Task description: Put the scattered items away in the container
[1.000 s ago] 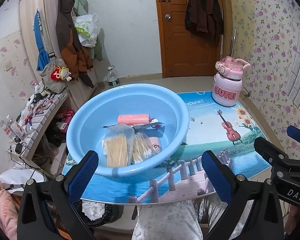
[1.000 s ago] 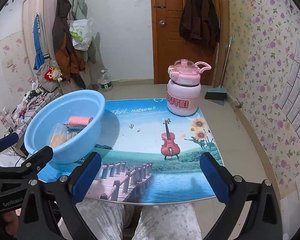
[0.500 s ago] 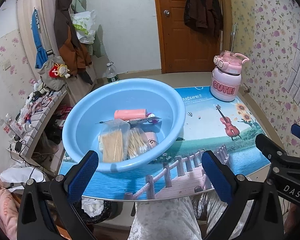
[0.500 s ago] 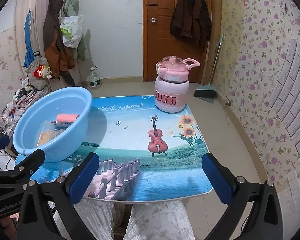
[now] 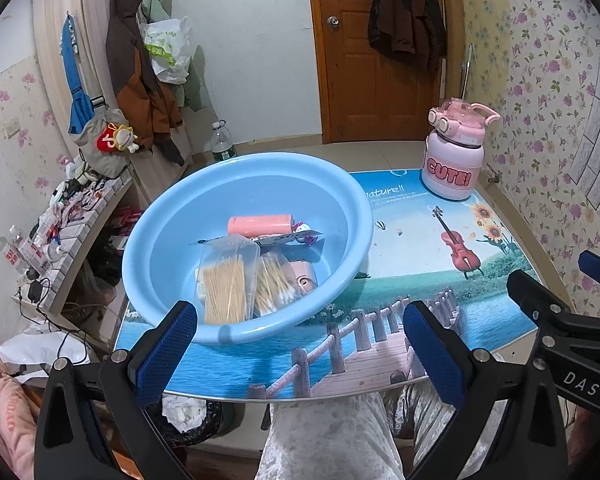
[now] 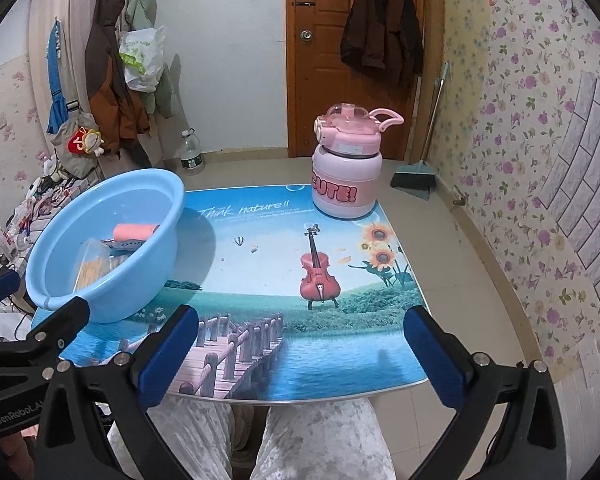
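Observation:
A light blue basin [image 5: 352,216] [image 6: 52,280] stands on the left part of the table. It holds a pink roll [image 5: 260,225] [image 6: 134,232], two clear bags of cotton swabs [image 5: 224,284] [image 6: 88,268], a flat card pack [image 5: 284,238] and a small pink item [image 5: 305,274]. My left gripper [image 5: 300,344] is open and empty, held back over the table's near edge in front of the basin. My right gripper [image 6: 300,344] is open and empty over the near edge at the middle of the table.
A pink jug marked CUTE [image 5: 454,160] [image 6: 346,168] stands at the table's far right corner. The table [image 6: 260,280] has a printed landscape mat. A cluttered shelf [image 5: 72,216] stands left of the table. A waste bin [image 5: 188,420] sits under its near-left edge. My knees [image 6: 300,440] are below.
Both grippers have drawn back and up from the table, so the basin and jug look smaller and farther away. The jaws stay open. Nothing on the table has moved.

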{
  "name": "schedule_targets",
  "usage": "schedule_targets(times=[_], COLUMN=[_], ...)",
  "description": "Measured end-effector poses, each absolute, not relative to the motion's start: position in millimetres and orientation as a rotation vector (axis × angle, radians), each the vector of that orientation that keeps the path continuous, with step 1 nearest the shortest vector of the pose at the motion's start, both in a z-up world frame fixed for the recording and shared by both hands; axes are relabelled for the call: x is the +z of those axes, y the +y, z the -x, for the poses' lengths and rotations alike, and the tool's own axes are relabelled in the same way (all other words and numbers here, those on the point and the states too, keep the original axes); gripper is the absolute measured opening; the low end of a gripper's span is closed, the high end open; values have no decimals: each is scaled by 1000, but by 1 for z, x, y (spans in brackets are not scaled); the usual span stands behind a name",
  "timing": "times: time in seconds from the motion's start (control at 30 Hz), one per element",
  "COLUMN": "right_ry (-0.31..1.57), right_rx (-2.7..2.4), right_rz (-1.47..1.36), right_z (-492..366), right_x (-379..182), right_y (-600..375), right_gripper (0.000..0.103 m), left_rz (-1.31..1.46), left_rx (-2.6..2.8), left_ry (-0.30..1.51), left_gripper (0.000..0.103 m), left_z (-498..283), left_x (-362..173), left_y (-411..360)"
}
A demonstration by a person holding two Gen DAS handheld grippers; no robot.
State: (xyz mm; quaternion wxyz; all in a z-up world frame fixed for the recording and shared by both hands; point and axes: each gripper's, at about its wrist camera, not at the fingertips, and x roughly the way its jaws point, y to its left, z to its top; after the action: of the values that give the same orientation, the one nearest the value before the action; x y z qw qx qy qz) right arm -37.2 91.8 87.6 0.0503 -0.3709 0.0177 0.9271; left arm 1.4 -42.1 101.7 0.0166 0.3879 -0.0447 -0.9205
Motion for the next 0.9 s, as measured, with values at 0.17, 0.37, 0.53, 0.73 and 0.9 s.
schedule_targets(times=[0.17, 0.37, 0.53, 0.73, 0.9], right_ry=[59, 57, 52, 53, 53], right_rx=[2819, 2819, 2818, 2817, 2816], right_rz=[1132, 1134, 1134, 1139, 1145], right_z=[38, 39, 39, 40, 40], right_x=[88, 88, 87, 87, 86], right_y=[92, 92, 92, 91, 91], right_gripper=[103, 103, 103, 103, 103], left_rz=[-1204, -1205, -1204, -1206, -1210], left_rx=[-2866, -2867, -2870, -2868, -2866], left_ry=[-142, -138, -136, -139, -141], left_gripper=[103, 103, 103, 103, 103], left_z=[-1, 0, 0, 1, 1], left_x=[102, 102, 102, 102, 101], left_y=[-42, -42, -43, -43, -44])
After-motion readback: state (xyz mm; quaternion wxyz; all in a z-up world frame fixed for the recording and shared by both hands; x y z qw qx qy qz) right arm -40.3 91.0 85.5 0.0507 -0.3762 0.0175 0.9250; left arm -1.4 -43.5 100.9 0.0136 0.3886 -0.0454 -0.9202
